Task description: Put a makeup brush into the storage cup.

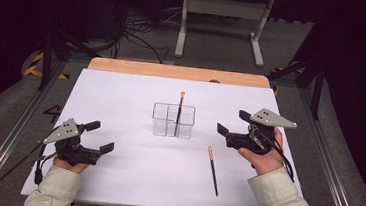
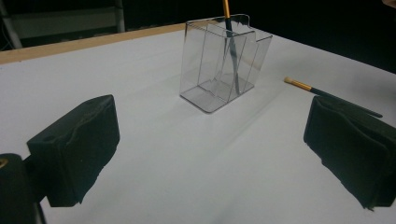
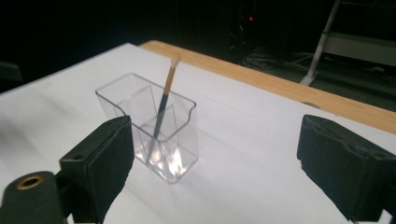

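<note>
One brush (image 1: 178, 113) stands in my clear holder (image 1: 173, 120) mid-table; the other brush (image 1: 212, 170) lies toward the near edge. A careless reach for it could clip and tip that light holder. My right gripper (image 1: 231, 126) hovers level beside the holder, jaws wide, empty; left gripper (image 1: 100, 136) rests near the left edge, open too.

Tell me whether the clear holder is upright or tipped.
Upright. The clear holder sits flat on the white table, open top upward, with one brush standing inside it.
</note>
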`<state>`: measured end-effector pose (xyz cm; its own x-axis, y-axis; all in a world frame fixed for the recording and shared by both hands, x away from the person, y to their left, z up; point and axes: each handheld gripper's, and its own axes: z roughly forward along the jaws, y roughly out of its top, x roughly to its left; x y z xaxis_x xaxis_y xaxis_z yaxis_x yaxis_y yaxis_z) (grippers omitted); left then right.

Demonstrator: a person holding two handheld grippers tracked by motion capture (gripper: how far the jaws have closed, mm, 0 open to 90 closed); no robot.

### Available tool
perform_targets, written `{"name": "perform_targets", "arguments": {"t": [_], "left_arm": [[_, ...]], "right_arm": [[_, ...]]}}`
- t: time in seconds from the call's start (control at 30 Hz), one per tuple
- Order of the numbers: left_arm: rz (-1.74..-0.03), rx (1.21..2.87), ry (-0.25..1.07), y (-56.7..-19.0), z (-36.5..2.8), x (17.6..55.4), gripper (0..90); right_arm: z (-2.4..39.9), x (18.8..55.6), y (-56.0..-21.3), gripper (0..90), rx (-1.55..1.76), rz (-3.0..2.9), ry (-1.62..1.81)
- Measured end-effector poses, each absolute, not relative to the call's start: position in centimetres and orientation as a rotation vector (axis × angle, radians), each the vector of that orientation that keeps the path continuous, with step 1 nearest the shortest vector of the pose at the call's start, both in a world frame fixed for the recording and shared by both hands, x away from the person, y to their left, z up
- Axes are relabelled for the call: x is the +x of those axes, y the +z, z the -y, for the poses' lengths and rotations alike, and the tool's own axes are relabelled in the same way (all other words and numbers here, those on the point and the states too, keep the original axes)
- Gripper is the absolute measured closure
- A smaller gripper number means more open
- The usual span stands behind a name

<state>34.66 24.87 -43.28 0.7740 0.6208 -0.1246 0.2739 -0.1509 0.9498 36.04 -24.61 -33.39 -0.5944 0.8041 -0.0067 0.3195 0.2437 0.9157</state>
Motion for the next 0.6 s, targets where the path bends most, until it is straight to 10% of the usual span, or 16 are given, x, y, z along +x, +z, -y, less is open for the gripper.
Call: {"name": "perform_targets", "arguments": {"t": [0.6], "left_arm": [[-0.710,1.752,0.351,-43.22,-25.04,34.38,4.3]], "right_arm": [[24.54,35.66,-33.62,19.0,1.156,-2.213,1.100]]}}
